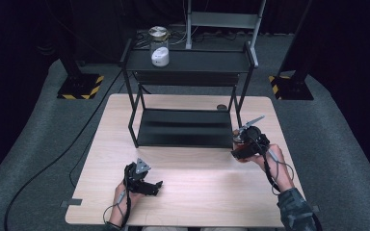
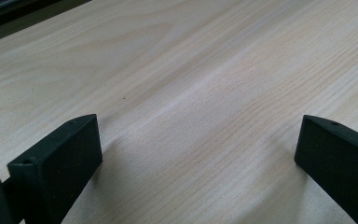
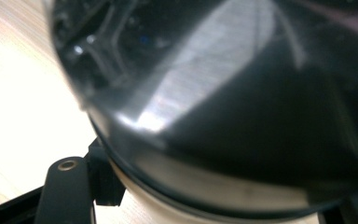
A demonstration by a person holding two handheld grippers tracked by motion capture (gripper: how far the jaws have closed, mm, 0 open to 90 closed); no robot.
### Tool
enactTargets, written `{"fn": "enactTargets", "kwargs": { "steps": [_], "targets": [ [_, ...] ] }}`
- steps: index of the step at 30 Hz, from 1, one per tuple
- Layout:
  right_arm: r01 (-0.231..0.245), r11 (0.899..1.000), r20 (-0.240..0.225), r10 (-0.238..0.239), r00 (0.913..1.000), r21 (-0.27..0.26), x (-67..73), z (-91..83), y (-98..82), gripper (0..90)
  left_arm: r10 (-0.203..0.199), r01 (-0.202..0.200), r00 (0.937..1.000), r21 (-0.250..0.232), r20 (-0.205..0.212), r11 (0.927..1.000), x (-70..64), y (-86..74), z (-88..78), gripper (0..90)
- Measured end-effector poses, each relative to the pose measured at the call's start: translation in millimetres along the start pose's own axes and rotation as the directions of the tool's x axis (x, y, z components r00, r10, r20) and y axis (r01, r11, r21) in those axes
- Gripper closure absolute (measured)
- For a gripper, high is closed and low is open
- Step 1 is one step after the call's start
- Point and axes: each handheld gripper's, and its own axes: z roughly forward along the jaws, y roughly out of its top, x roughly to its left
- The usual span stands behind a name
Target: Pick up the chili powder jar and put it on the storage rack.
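Pale wooden worktop (image 1: pixel 192 192) bearing a black rack (image 1: pixel 183 127). Right gripper (image 1: pixel 243 139), beside the rack's right end, fingers clenched on a jar (image 3: pixel 223 107); left gripper (image 1: pixel 147 185), near left, fingers released.

Dim room — bright tabletop glare

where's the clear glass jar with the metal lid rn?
In the high view, the clear glass jar with the metal lid stands on the left end of the black metal rack's top shelf, at the table's far side.
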Motion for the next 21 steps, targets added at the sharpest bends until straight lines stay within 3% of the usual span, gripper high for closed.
{"fn": "enactTargets", "kwargs": {
  "steps": [21],
  "targets": [
    [0.025,0.999,-0.022,-0.024,0.9995,0.037,-5.7,-4.7,43.9,30.7,0.0,0.0,1.0,0.0,0.0,1.0,0.0,0.0,0.0,0.0]
  ]
}}
